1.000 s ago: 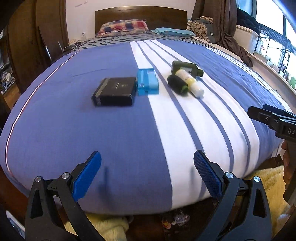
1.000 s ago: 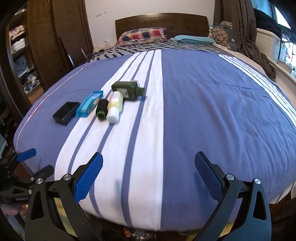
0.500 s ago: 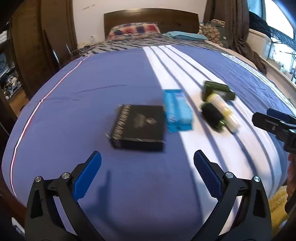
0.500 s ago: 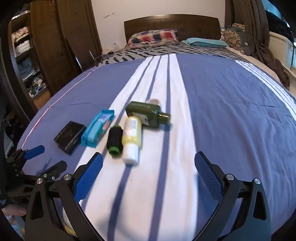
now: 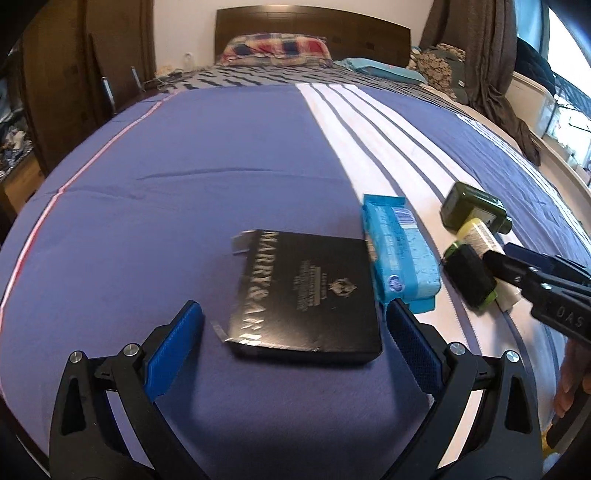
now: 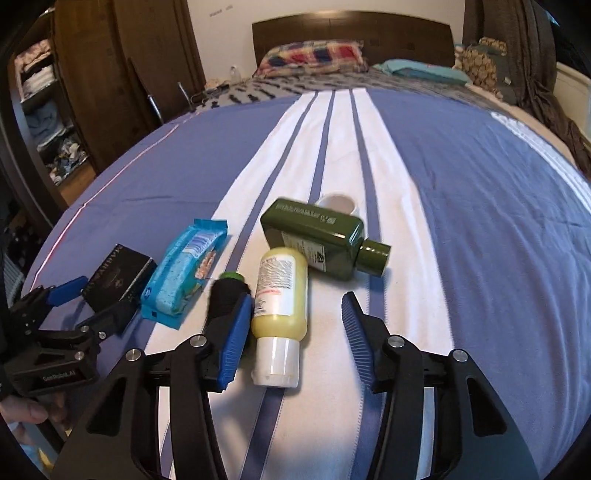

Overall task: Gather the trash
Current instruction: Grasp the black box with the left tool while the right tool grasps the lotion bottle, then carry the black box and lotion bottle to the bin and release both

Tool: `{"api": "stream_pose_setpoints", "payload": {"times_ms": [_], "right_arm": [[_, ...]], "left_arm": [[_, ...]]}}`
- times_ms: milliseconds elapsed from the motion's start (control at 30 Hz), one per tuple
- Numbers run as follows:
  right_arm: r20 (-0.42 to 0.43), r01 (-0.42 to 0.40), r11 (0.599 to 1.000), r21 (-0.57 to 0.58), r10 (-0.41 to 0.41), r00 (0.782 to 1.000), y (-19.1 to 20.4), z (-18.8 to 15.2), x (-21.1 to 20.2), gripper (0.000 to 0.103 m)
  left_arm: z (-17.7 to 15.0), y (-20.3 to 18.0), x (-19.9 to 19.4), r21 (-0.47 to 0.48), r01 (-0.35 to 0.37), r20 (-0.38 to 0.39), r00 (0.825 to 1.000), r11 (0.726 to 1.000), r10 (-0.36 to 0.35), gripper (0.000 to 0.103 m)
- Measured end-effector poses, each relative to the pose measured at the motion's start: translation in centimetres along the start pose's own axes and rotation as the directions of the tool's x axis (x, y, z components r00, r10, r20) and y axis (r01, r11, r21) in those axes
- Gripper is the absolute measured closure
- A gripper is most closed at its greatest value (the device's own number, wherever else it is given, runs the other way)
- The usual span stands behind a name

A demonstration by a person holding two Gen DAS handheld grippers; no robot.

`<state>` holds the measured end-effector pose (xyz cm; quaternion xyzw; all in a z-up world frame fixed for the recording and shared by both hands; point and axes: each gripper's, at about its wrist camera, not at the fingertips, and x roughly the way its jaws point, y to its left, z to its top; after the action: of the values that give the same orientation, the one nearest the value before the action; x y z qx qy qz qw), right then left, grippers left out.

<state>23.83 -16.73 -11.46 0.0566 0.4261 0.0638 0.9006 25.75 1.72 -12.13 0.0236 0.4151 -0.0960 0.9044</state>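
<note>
Right gripper (image 6: 293,328) has just been narrowing, jaws still unclenched, the yellow bottle (image 6: 281,291) lying between them, untouched on its right side. Left of that bottle, the left gripper (image 5: 293,334) gapes around the black box (image 5: 306,295). Beyond the bottle lies the green bottle (image 6: 317,236).

We note bed (image 6: 480,206) under blue-white striped cover, dark wooden headboard (image 6: 351,35), wardrobe (image 6: 92,74) left, curtained window (image 5: 565,74) right, daylight.

"MARRY&" across black box (image 5: 306,295)
</note>
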Motion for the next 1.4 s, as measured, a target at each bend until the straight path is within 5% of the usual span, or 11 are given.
{"api": "stream_pose_setpoints", "payload": {"times_ms": [167, 267, 1400], "right_arm": [[-0.002, 0.011, 1.000, 0.001, -0.011, 1.000, 0.1, -0.2, 0.5, 0.052], [0.000, 0.019, 1.000, -0.019, -0.019, 1.000, 0.4, -0.4, 0.5, 0.071], [0.029, 0.043, 0.999, -0.026, -0.042, 0.999, -1.5, -16.3, -13.8, 0.071]], "left_arm": [[0.3, -0.5, 0.9, 0.030, -0.003, 0.004, 1.000, 1.000, 0.003, 0.015], [0.4, -0.6, 0.9, 0.033, -0.015, 0.009, 1.000, 0.999, 0.015, 0.034], [-14.4, -7.3, -12.9, 0.075, 0.081, 0.052, 0.995, 0.994, -0.085, 0.035]]}}
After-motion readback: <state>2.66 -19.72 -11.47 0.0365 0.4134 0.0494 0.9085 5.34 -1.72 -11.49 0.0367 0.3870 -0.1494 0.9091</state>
